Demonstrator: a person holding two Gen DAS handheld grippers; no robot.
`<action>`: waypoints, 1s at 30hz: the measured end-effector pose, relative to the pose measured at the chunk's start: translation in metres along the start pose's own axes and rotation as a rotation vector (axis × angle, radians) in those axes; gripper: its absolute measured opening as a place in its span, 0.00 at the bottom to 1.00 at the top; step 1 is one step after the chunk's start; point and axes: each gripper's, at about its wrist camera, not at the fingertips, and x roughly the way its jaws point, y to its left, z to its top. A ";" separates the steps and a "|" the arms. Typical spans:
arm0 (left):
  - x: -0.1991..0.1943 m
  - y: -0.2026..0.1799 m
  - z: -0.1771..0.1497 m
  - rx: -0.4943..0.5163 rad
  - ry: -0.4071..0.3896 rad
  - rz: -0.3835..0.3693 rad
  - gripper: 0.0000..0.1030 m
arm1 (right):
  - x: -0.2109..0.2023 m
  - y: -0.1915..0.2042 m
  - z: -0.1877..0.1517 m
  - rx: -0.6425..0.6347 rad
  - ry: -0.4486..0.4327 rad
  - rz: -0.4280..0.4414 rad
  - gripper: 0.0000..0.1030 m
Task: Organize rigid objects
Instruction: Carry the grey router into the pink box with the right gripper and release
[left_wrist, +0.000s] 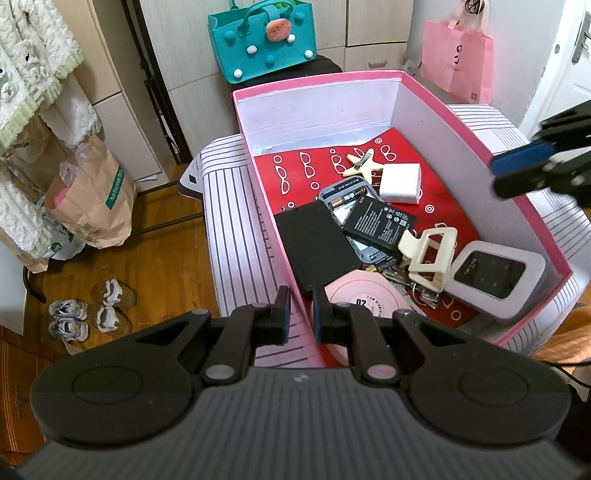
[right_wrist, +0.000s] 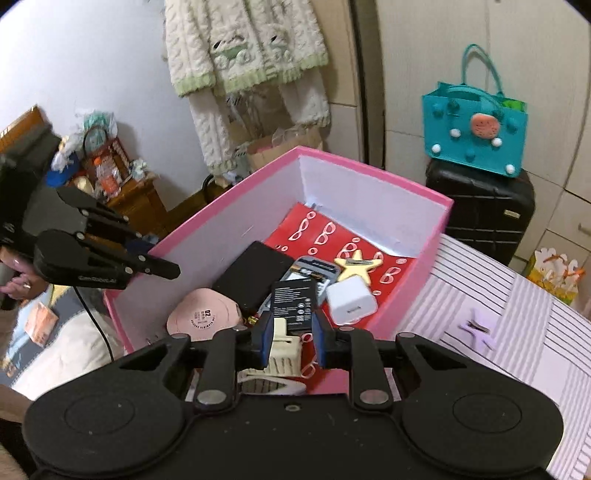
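Note:
A pink box (left_wrist: 480, 136) (right_wrist: 369, 173) stands on a striped cloth. It holds a black flat cover (left_wrist: 317, 243), a battery (left_wrist: 380, 218), a white charger (left_wrist: 400, 182) (right_wrist: 351, 299), a cream star clip (left_wrist: 360, 164), a cream hair claw (left_wrist: 428, 254) (right_wrist: 284, 350), a white pocket router (left_wrist: 498, 273) and a pink round compact (left_wrist: 365, 299) (right_wrist: 203, 314). My left gripper (left_wrist: 303, 317) (right_wrist: 159, 254) is shut on the box's near left wall. My right gripper (right_wrist: 291, 339) (left_wrist: 517, 173) hovers over the box's right side, its jaws a narrow gap apart and empty.
A purple star clip (right_wrist: 476, 330) lies on the striped cloth (right_wrist: 517, 314) right of the box. Behind the box a teal felt bag (left_wrist: 262, 40) sits on a black suitcase (right_wrist: 480, 210). A pink bag (left_wrist: 458, 59) hangs at the right. Paper bags (left_wrist: 92, 199) and shoes (left_wrist: 88, 314) are on the wooden floor.

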 end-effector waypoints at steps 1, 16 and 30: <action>0.000 0.000 0.000 -0.003 0.000 0.000 0.11 | -0.005 -0.004 -0.001 0.010 -0.009 -0.007 0.25; 0.001 -0.006 0.001 -0.034 0.011 0.033 0.11 | -0.040 -0.106 -0.051 0.249 -0.029 -0.180 0.32; 0.002 -0.009 0.004 -0.053 0.025 0.059 0.11 | 0.010 -0.149 -0.064 0.227 0.009 -0.187 0.45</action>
